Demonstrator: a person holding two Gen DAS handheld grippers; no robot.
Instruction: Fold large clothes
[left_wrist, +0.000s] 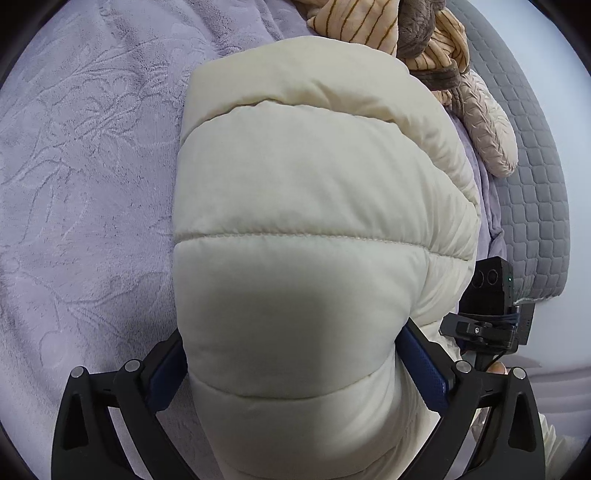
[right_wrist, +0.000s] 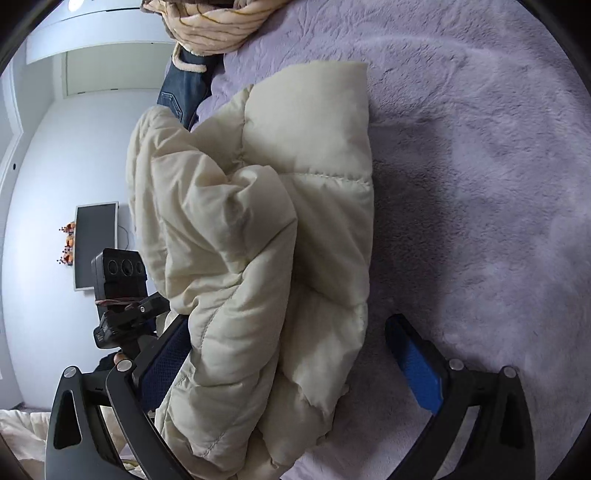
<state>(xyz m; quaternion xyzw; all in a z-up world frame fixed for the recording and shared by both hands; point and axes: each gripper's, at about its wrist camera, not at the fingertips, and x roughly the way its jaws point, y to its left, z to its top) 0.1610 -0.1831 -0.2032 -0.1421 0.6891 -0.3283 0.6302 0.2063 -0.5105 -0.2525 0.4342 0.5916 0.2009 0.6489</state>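
Puffer jacket (left_wrist: 306, 229), cream, quilted, folded into thick bundle on lilac blanket (left_wrist: 85, 177). Left gripper (left_wrist: 295, 373): spread about as wide as possible, bundle bulging between both blue pads, real clamping pressure unclear. Right gripper (right_wrist: 284, 365): also fully spread, jacket against left pad, clear gap before right pad (right_wrist: 417, 369), nothing held. Beyond jaws: striped garment (left_wrist: 369, 26), jeans (right_wrist: 181, 92), jacket's far edge near them. Risk: springy padding, unpinned, likely to puff open and undo fold; loose lower corner (right_wrist: 325, 402) may snag on withdrawal.

Both wrist views look down, close, sharing the jacket (left_wrist: 303, 229).
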